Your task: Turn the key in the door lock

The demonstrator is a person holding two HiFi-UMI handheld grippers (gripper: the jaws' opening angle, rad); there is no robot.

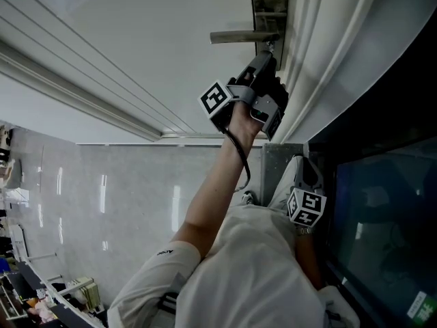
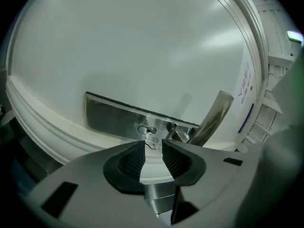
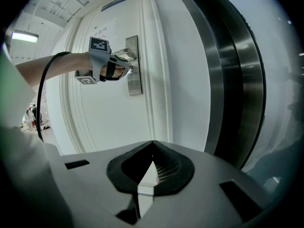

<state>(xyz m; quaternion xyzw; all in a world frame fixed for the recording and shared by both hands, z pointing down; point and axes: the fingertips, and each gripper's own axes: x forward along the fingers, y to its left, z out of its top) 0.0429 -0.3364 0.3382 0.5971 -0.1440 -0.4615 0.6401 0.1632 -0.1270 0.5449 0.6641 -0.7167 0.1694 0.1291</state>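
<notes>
A small silver key (image 2: 152, 140) sticks out of the keyhole (image 2: 146, 129) in a steel lock plate (image 2: 114, 115) on the white door (image 2: 133, 46). My left gripper (image 2: 153, 144) is raised to the lock, its jaws standing apart on either side of the key's head, and the ribbed pads (image 2: 173, 158) do not press on it. In the head view the left gripper (image 1: 268, 53) points at the plate (image 1: 270, 9) just below the lever handle (image 1: 239, 37). My right gripper (image 3: 153, 143) hangs low by my side (image 1: 304, 183), shut and empty.
The lever handle (image 2: 214, 115) juts out right of the keyhole. A white moulded door frame (image 1: 321, 67) runs beside the lock, with a dark glass panel (image 1: 382, 217) past it. A shiny tiled floor (image 1: 102, 197) lies below, with cluttered furniture (image 1: 41, 292) at the far left.
</notes>
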